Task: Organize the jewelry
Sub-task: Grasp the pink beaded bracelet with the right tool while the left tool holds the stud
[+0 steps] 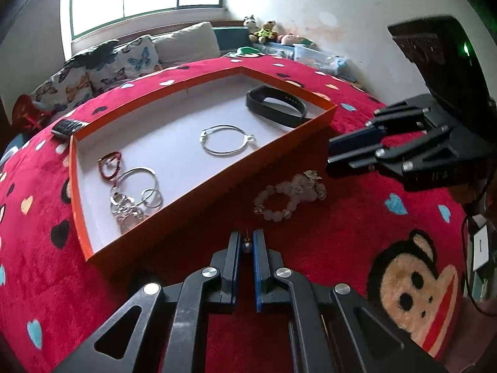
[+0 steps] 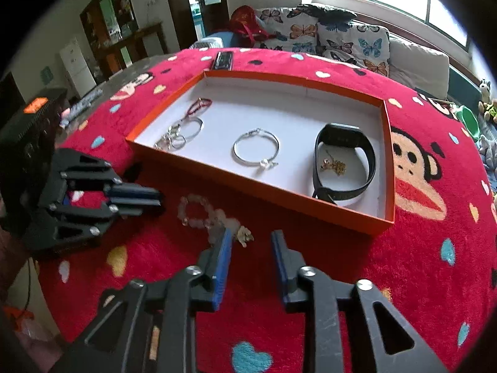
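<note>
Small dark bead earring [image 1: 246,246], perhaps, pinched upright; pale bracelet [image 1: 279,200] on blanket.

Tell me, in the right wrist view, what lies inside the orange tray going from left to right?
Inside the orange tray: red cord bracelet → cluster of silver rings and bangles → silver bangle → black wristband, with a small gold chain lying inside its loop.

Tray ahead of me on the blanket

In the tray [image 2: 310,200]: rings [image 2: 177,136] left; bangle [image 2: 256,149] middle; watch band [image 2: 344,164] right, around a chain [image 2: 334,164]; bead bracelet [image 2: 202,214] lies before it, on the blanket [image 2: 419,264].
</note>
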Demonstrator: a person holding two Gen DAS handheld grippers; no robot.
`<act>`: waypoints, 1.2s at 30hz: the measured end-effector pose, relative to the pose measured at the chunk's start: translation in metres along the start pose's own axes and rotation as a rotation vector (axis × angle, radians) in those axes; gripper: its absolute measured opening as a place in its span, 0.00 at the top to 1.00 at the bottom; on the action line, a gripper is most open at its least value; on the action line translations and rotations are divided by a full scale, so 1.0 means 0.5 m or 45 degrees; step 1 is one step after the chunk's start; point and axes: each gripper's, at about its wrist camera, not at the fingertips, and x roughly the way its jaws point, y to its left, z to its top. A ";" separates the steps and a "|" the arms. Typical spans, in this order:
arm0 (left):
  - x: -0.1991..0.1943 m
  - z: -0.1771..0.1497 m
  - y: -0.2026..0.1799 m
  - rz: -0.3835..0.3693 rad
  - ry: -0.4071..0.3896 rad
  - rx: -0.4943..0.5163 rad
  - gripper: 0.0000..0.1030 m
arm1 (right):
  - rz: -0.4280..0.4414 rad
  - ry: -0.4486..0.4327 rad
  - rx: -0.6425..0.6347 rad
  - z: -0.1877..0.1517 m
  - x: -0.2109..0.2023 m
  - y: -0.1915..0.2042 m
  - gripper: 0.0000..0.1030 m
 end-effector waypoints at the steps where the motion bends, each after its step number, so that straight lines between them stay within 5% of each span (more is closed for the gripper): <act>1: -0.001 0.000 0.003 0.001 0.003 -0.011 0.93 | 0.003 0.006 -0.002 -0.001 0.002 -0.001 0.69; 26: -0.048 -0.020 0.042 0.043 -0.028 -0.114 0.93 | 0.049 0.038 -0.235 0.005 0.045 0.066 0.69; 30: -0.052 -0.024 0.039 0.046 -0.032 -0.114 0.93 | 0.022 0.057 -0.261 -0.004 0.037 0.074 0.86; 36: -0.063 -0.027 0.034 0.048 -0.044 -0.119 0.93 | 0.016 0.045 -0.230 -0.021 0.018 0.075 0.90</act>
